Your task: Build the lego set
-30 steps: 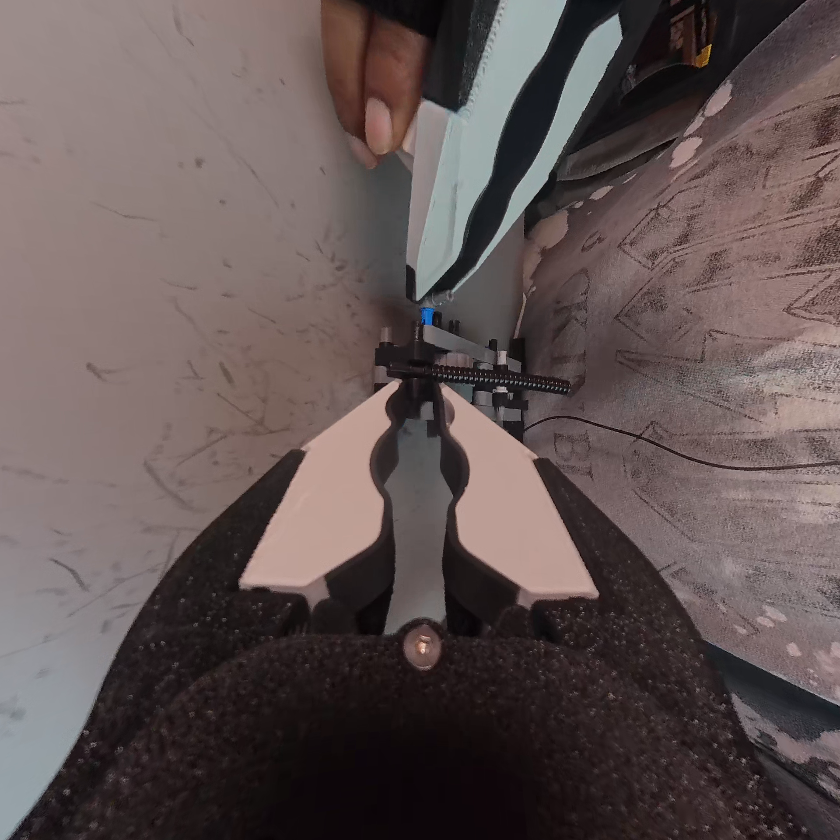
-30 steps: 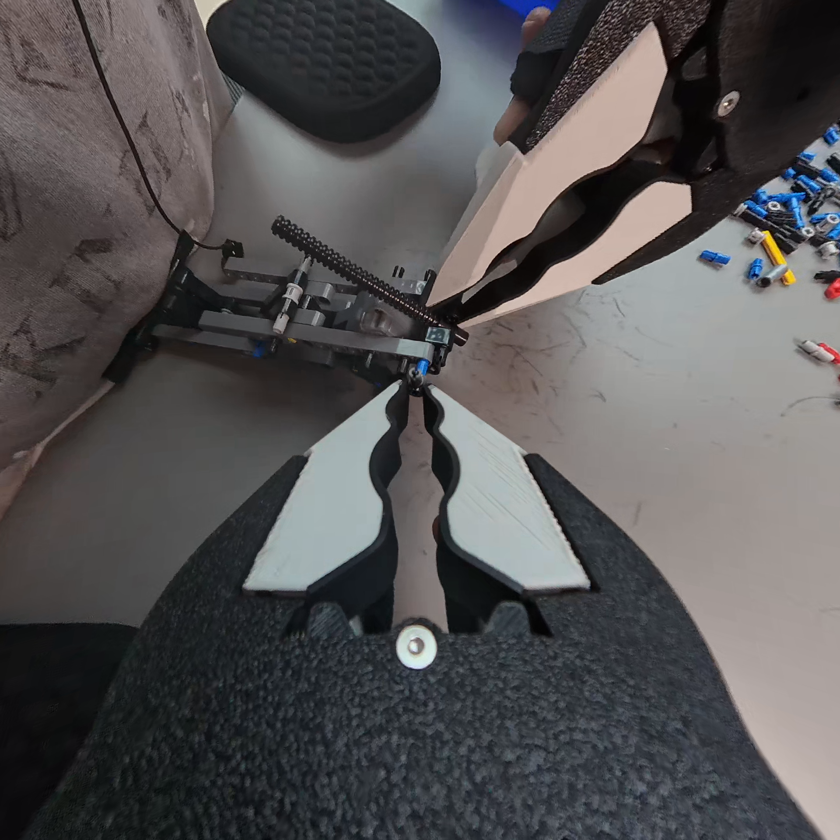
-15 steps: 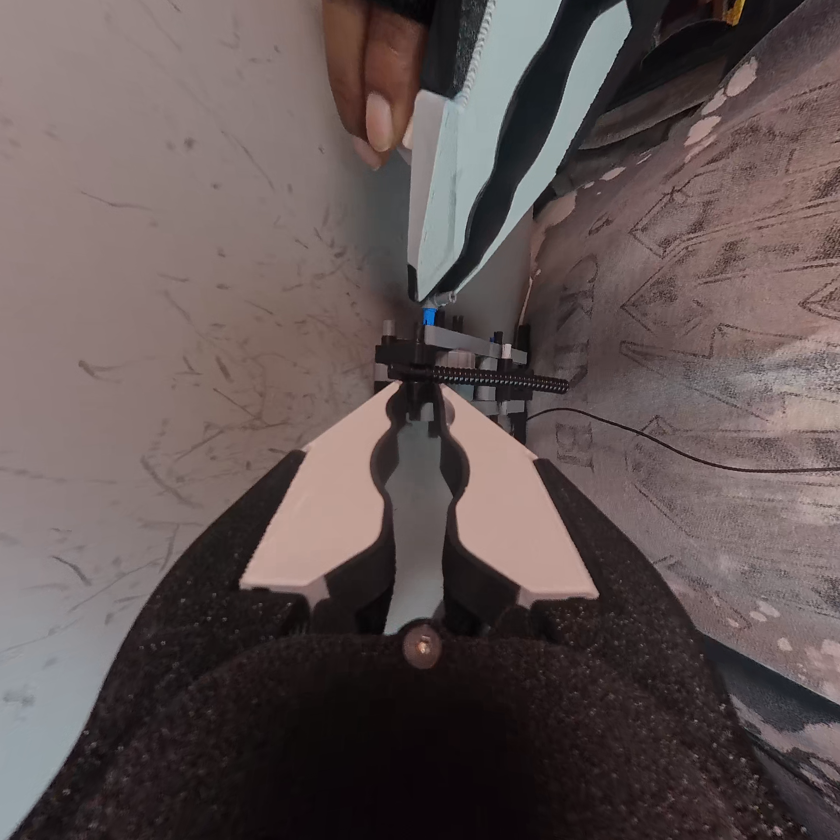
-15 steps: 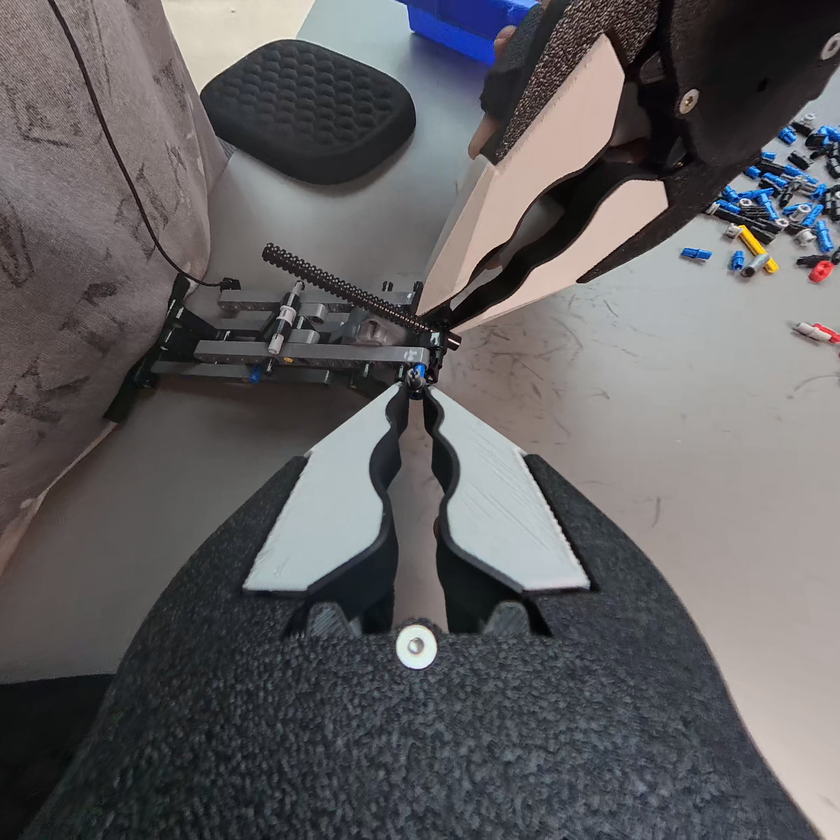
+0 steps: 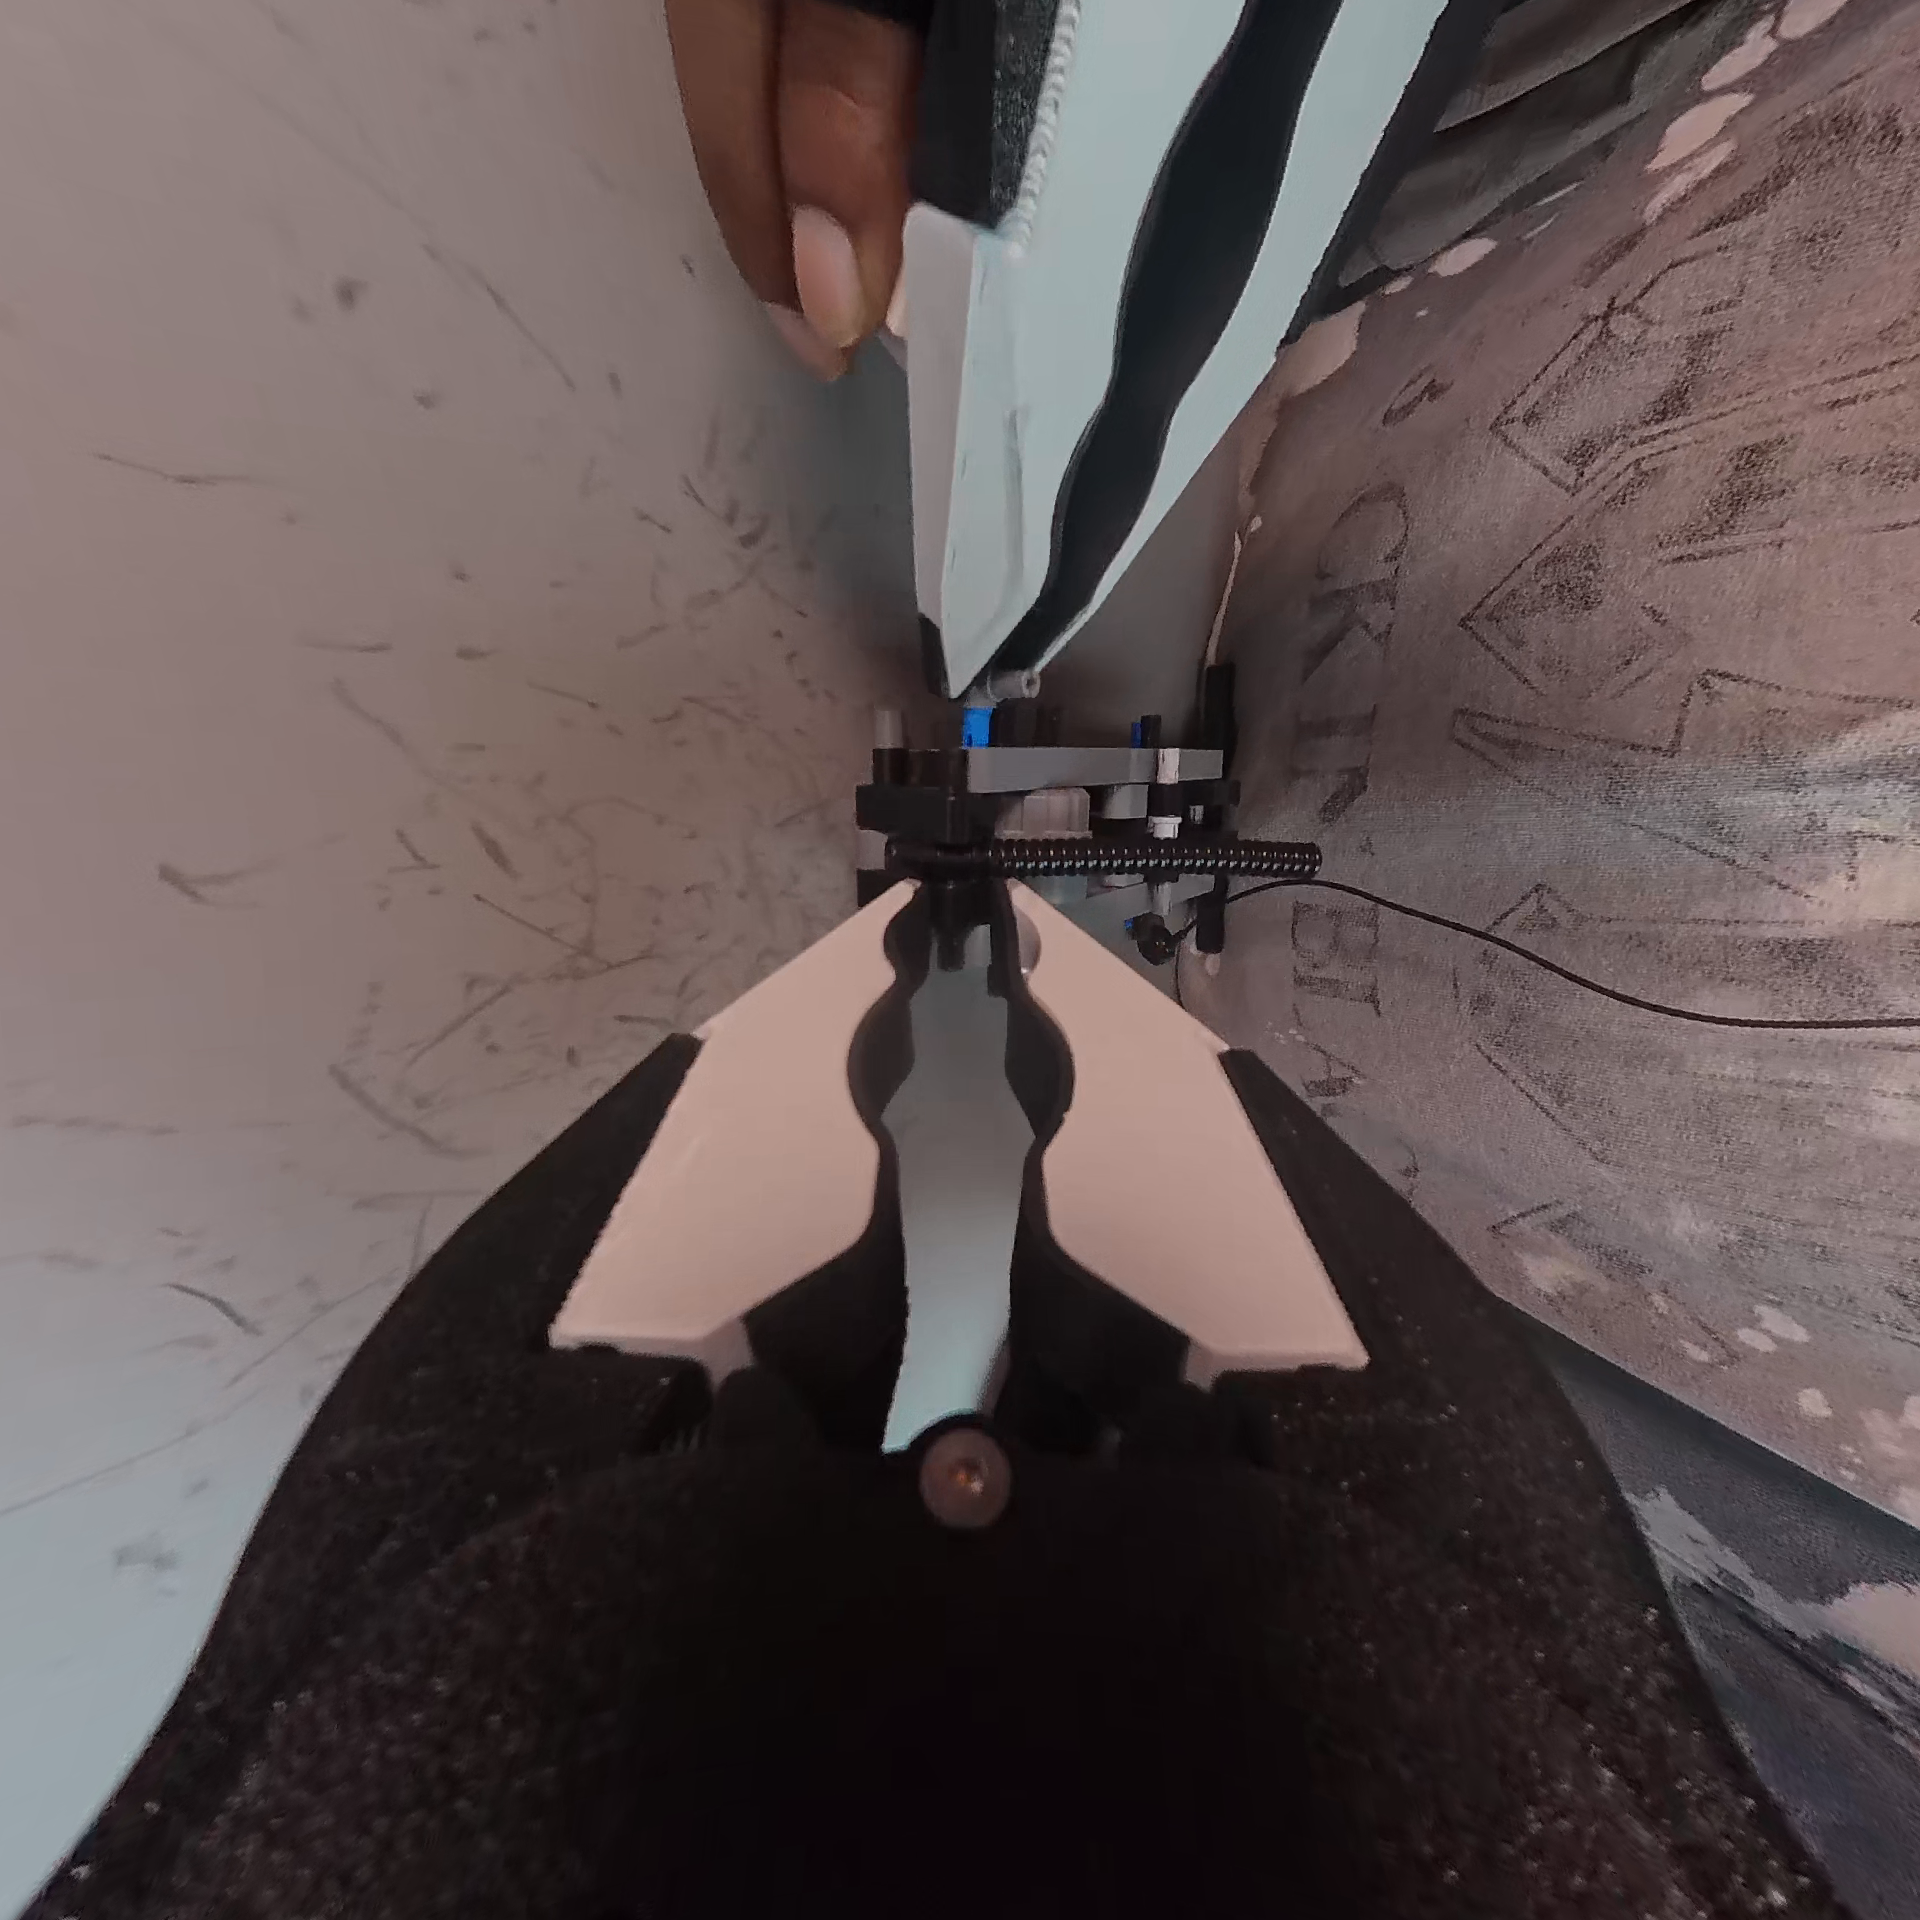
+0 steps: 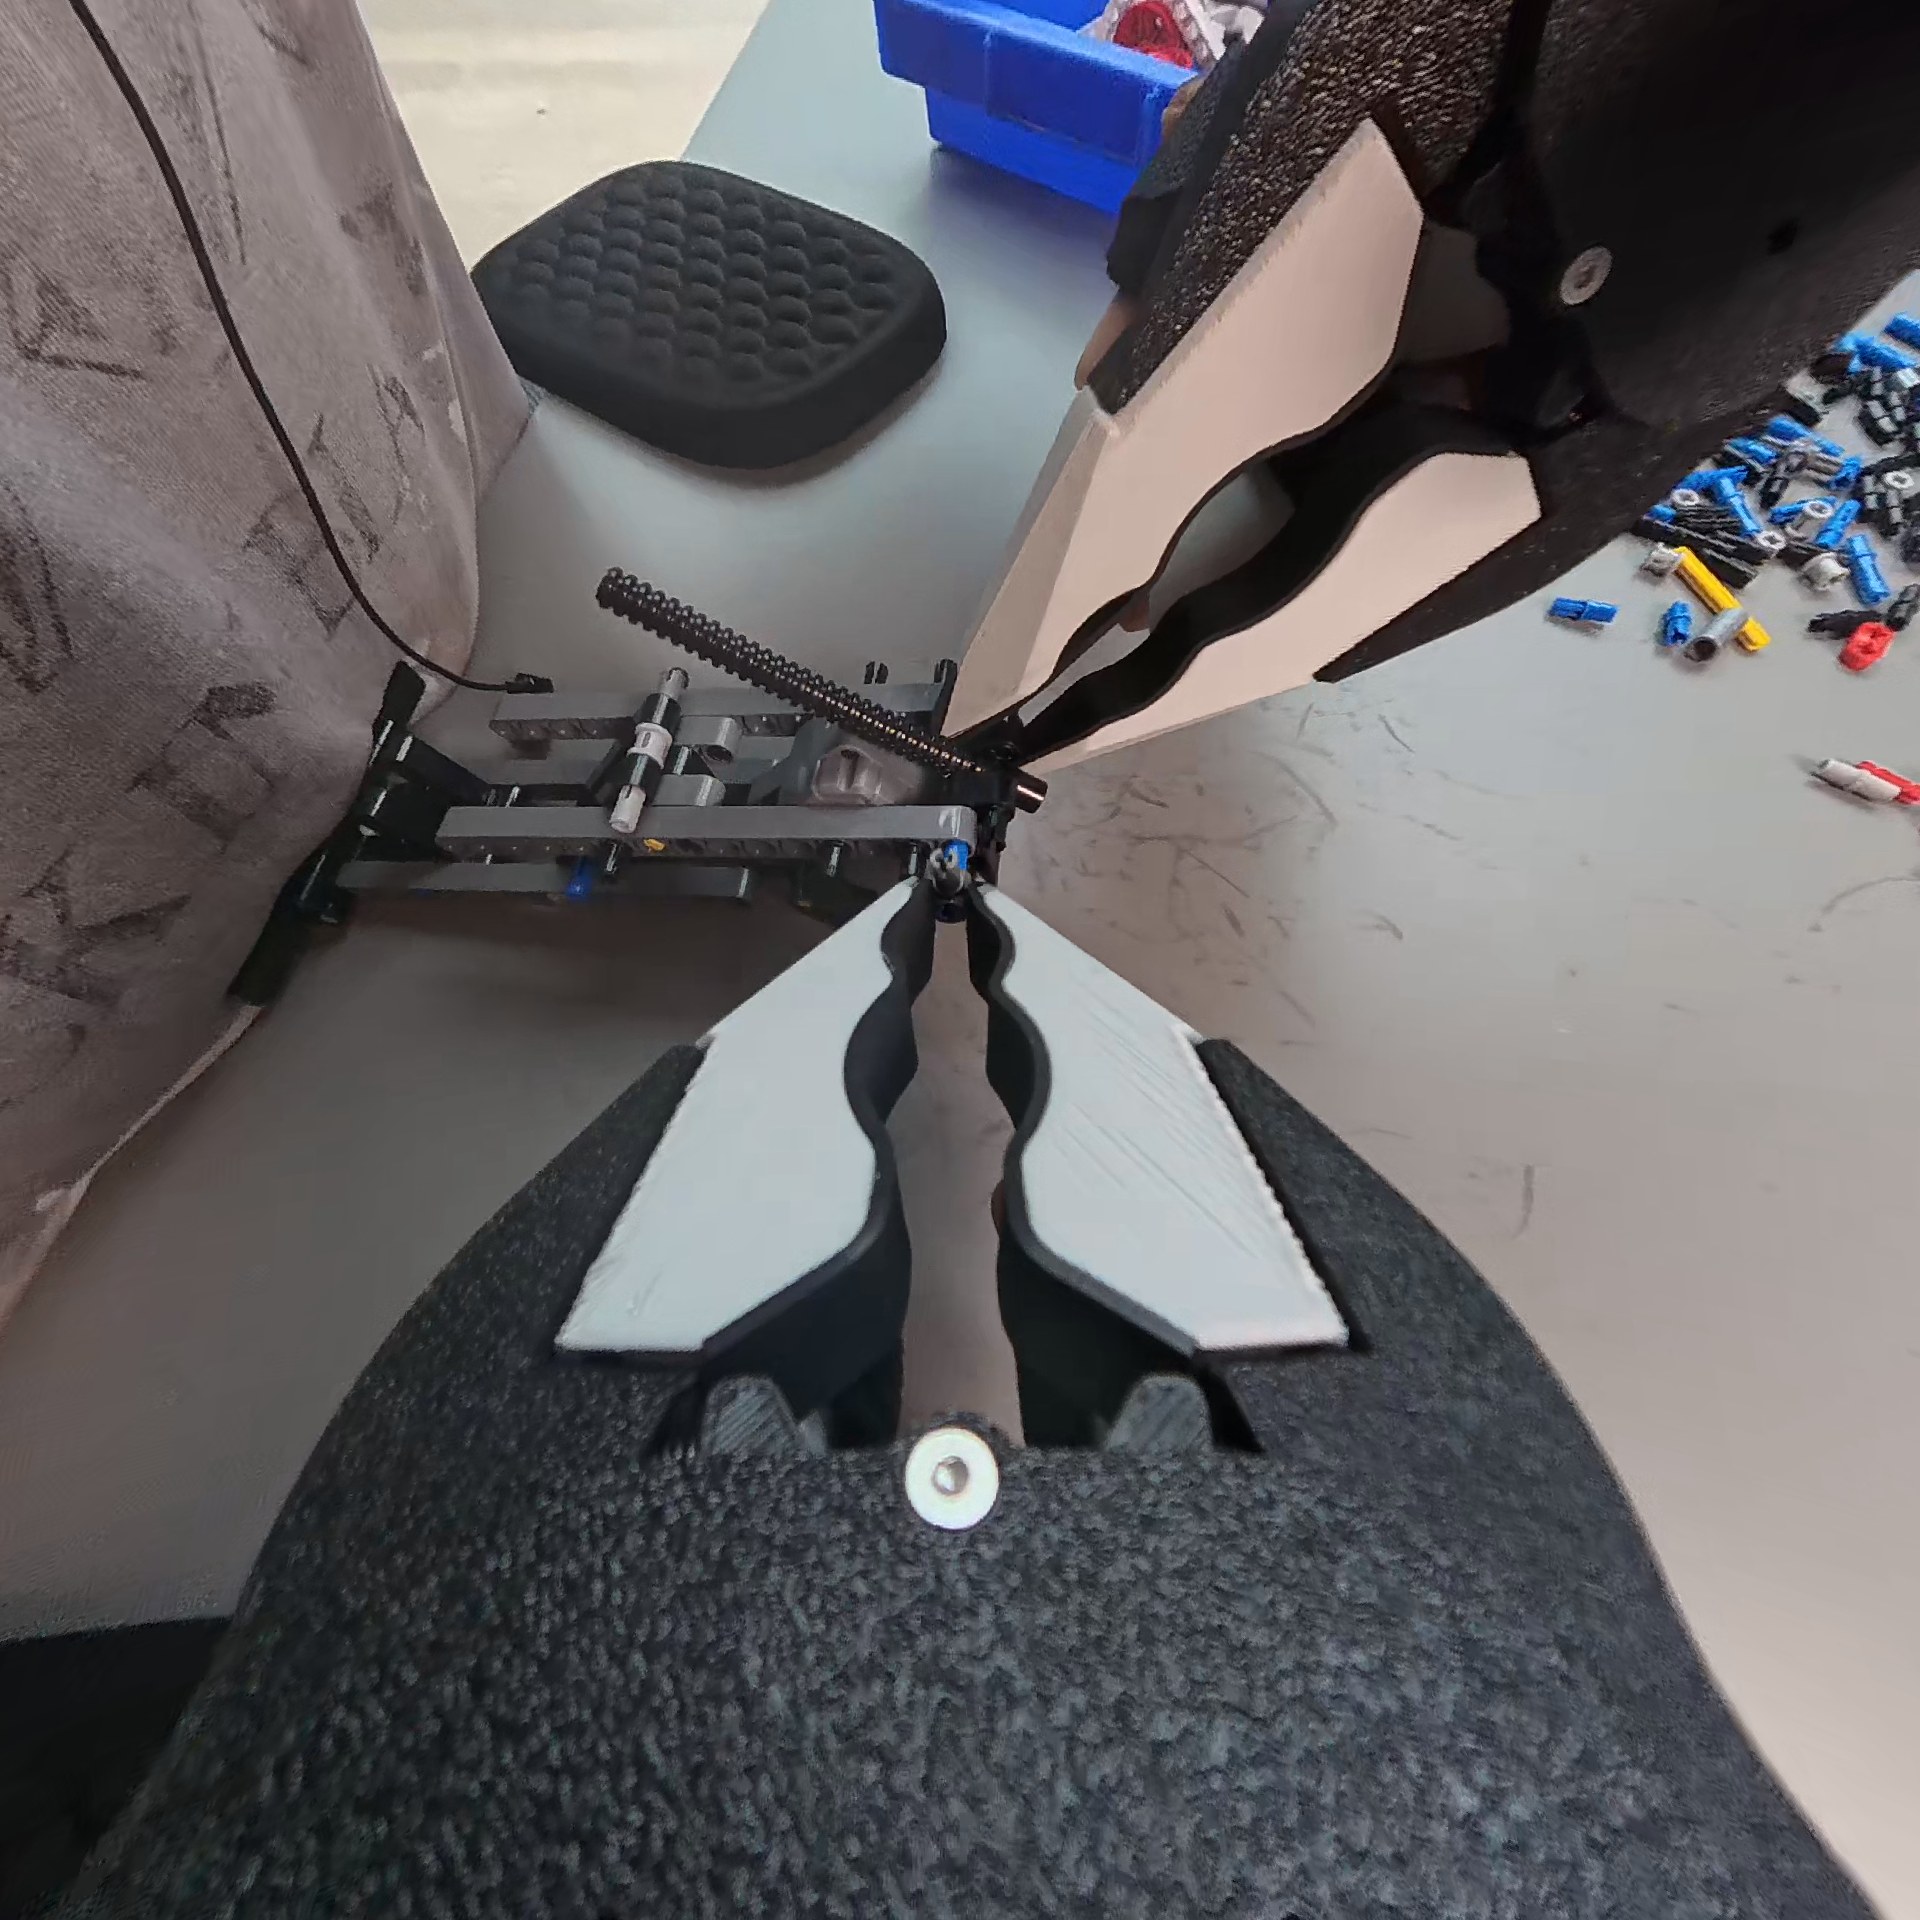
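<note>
The grey and black lego frame (image 6: 686,800) lies flat on the scratched table (image 6: 1455,987), its far end against a person's patterned grey clothing (image 6: 156,520), and a black ribbed rod (image 6: 769,665) slants across its top. The right gripper (image 6: 948,885) is closed on a small blue pin (image 6: 951,858) at the frame's near corner, while the left gripper (image 5: 954,914) pinches the black end piece (image 5: 940,831) where the rod meets the frame, just beside the right tips. Beyond the left gripper lie scattered loose lego pieces (image 6: 1787,520), with a blue bin (image 6: 1018,114) and a black honeycomb pad (image 6: 717,312) farther off.
</note>
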Motion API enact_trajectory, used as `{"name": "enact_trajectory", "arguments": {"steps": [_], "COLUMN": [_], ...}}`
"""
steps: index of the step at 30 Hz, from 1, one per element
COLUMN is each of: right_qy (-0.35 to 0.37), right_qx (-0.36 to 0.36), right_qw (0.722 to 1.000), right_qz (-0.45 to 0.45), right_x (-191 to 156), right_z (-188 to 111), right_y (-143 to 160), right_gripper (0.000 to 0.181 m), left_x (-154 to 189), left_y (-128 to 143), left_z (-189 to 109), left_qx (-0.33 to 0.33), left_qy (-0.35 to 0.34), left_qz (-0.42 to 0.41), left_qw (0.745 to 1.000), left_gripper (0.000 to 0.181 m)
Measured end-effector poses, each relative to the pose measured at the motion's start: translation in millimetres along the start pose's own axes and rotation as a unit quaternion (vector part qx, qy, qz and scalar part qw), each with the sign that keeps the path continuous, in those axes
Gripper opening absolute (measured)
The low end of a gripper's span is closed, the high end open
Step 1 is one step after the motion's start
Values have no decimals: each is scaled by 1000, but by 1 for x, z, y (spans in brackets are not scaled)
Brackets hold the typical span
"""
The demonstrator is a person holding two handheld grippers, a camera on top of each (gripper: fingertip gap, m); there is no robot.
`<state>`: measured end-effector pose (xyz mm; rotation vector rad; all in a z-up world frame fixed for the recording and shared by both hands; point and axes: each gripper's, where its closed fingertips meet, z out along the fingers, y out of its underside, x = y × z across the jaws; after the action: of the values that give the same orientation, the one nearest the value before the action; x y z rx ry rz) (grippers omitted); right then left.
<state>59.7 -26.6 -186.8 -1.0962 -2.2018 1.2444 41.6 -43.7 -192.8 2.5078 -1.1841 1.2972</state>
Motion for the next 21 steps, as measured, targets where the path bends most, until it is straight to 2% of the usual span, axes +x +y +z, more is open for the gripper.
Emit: {"name": "enact_trajectory", "arguments": {"steps": [7, 11, 16, 21], "right_qy": [-1, -4, 14, 13], "right_qx": [31, 57, 41, 26], "right_qw": [997, 992, 996, 998], "right_qz": [65, 112, 81, 48], "right_x": [-2, -2, 0, -1], "right_z": [1, -5, -15, -12], "right_y": [1, 4, 10, 8], "right_gripper": [5, 6, 3, 0], "left_x": [1, 1, 1, 1], "left_y": [3, 1, 1, -2], "left_z": [1, 1, 1, 2], "left_qx": [-17, -4, -8, -8], "left_qy": [-7, -11, -19, -17], "left_qz": [-1, -8, -4, 0], "left_qw": [1000, 1000, 1000, 1000], "left_gripper": [11, 12, 12, 12]}}
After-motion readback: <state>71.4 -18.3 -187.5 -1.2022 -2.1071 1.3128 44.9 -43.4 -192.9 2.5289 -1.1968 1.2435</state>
